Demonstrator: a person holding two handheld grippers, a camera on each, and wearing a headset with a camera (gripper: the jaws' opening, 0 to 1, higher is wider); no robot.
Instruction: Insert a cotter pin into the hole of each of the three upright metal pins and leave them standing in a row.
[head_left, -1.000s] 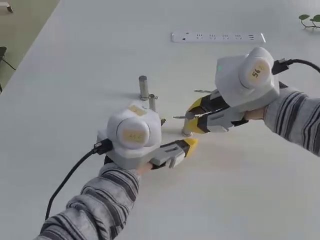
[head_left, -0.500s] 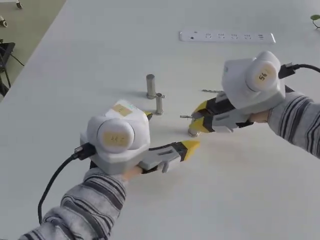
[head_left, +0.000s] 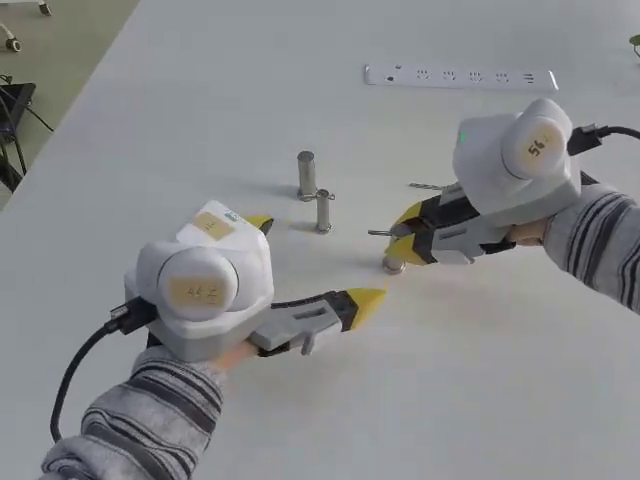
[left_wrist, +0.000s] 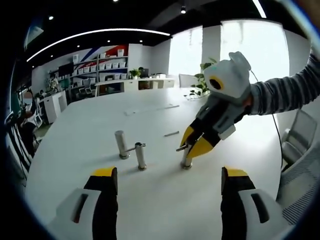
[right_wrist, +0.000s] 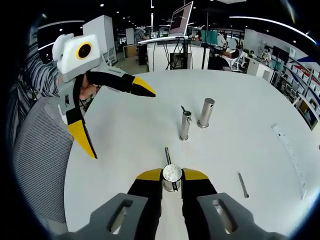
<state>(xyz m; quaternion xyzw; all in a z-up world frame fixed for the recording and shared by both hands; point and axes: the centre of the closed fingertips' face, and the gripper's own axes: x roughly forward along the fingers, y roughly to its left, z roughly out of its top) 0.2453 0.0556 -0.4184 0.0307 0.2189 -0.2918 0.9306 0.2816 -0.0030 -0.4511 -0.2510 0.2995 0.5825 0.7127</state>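
Yellow-tipped, my left claw (head_left: 315, 260) gapes wide, empty. My right claw (head_left: 402, 234) pinches a thin steel cotter pin (head_left: 380, 233) at the nearest short grey metal pin (head_left: 394, 265) on the white surface (head_left: 200, 120); next, I judge, a level push through its hole. Beyond stand the middle pin (head_left: 323, 212) and far pin (head_left: 306, 175).

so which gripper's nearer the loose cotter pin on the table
Right. The right gripper is just beside the loose cotter pin; the left gripper is farther off, open.
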